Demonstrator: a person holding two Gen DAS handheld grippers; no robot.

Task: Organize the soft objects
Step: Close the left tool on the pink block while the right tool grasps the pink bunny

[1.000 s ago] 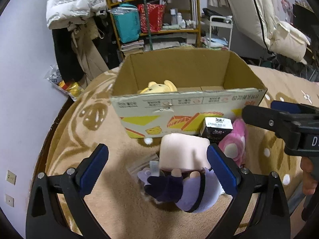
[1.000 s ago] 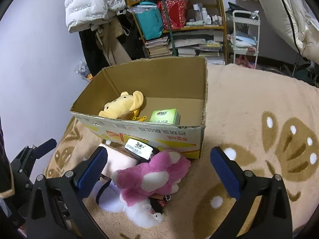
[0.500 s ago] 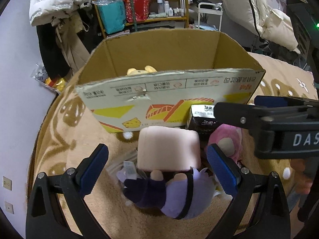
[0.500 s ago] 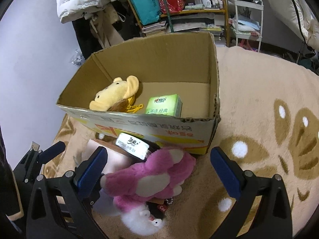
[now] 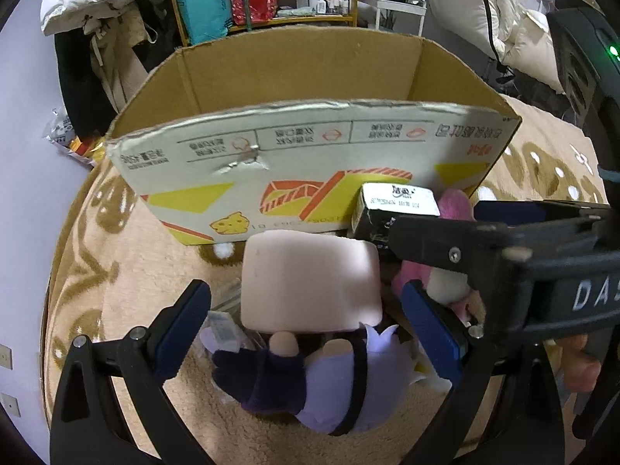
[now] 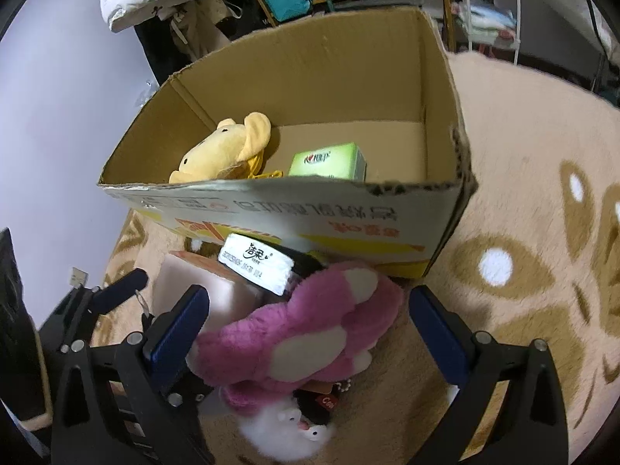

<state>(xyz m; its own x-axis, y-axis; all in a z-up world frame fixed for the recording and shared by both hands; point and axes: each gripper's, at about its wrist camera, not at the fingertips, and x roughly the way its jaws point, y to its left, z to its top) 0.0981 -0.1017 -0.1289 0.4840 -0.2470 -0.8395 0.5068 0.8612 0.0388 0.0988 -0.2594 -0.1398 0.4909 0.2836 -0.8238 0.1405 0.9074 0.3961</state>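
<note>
Sorting's just begun: yellow toy (image 6: 228,147) & tissue pack (image 6: 329,162) sit in box (image 6: 445,147); pink toy (image 6: 310,333), purple doll (image 5: 329,383) wait nearby. Both grippers' jaws wide, empty.

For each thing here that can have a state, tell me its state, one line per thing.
Cardboard box: open at the top, upright on the rug.
Yellow plush: lying inside the box.
Green tissue pack: inside the box, beside the yellow plush.
Pink plush: on the rug outside the box, between open jaws.
Purple doll: lying on the rug, not gripped.
Left gripper: open.
Right gripper: open.
</note>
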